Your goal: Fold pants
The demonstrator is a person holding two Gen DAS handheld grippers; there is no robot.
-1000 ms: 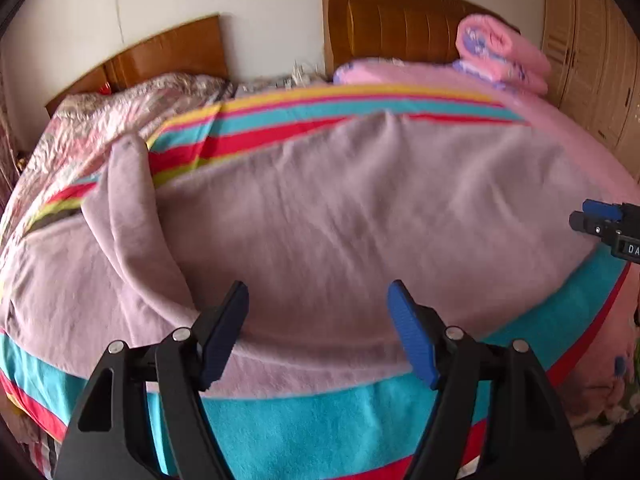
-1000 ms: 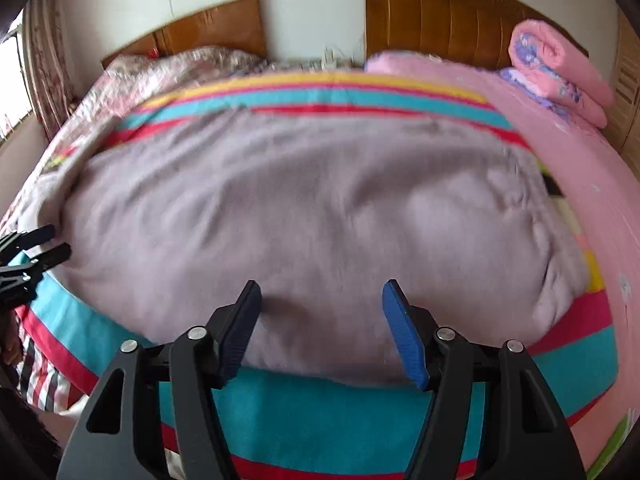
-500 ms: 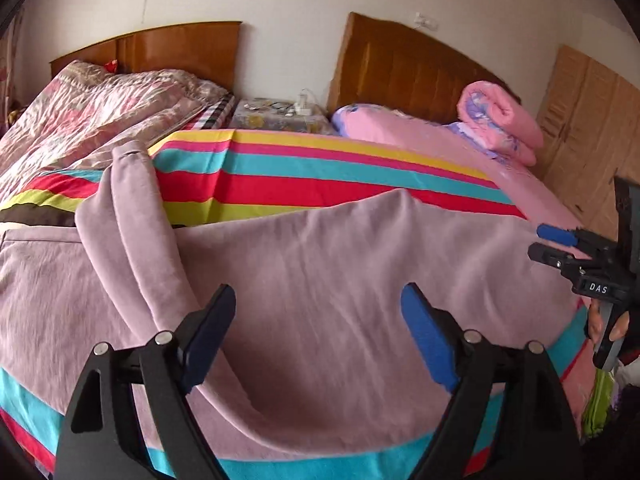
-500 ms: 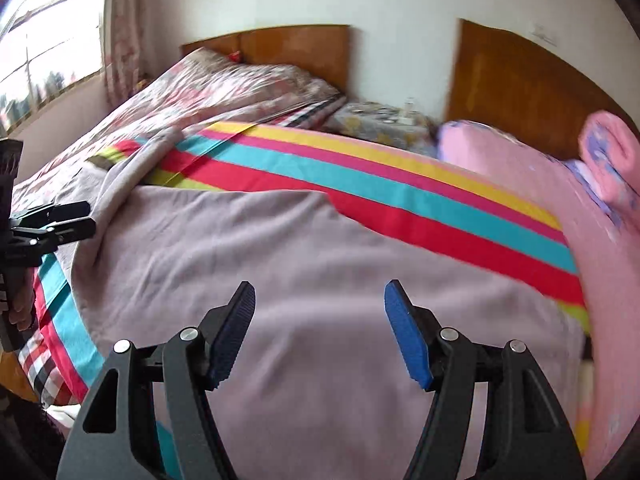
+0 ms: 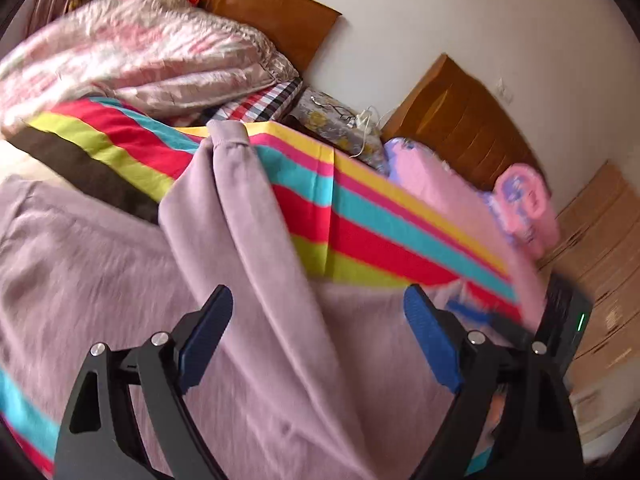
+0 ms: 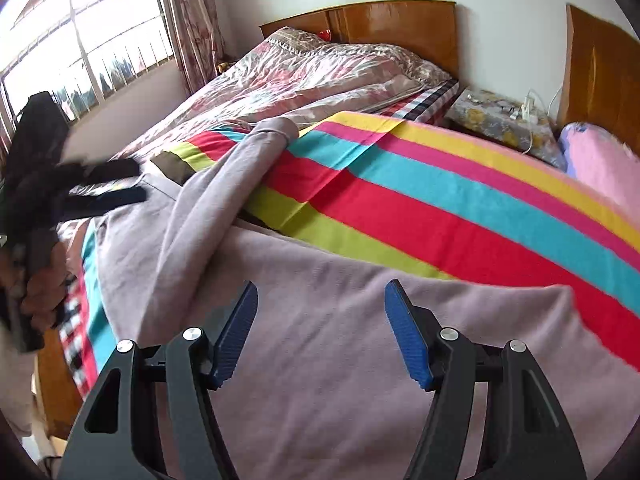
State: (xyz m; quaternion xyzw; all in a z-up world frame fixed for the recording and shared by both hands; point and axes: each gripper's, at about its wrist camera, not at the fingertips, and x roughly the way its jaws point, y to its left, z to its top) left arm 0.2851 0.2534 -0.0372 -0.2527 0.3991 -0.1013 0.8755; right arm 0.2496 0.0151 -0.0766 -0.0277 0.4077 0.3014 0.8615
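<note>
Pants [image 5: 248,320] in mauve fabric lie spread across a striped blanket [image 5: 360,216] on the bed, one leg running up and away to a cuffed end that rests on the stripes. In the left wrist view, a crumpled pink quilt [image 5: 132,52] sits at upper left, a wooden headboard [image 5: 276,12] behind it, and a rolled pink towel [image 5: 524,204] at right. The left gripper [image 5: 316,336] hangs above the pants with its jaws opening; nothing is between the blue pads, and the pant leg passes beneath them. In the right wrist view, a window [image 6: 80,40] fills the upper left, and the pants [image 6: 340,340] cover the near foreground. The right gripper [image 6: 320,328] is held partly spread over the fabric, gripping nothing.
</note>
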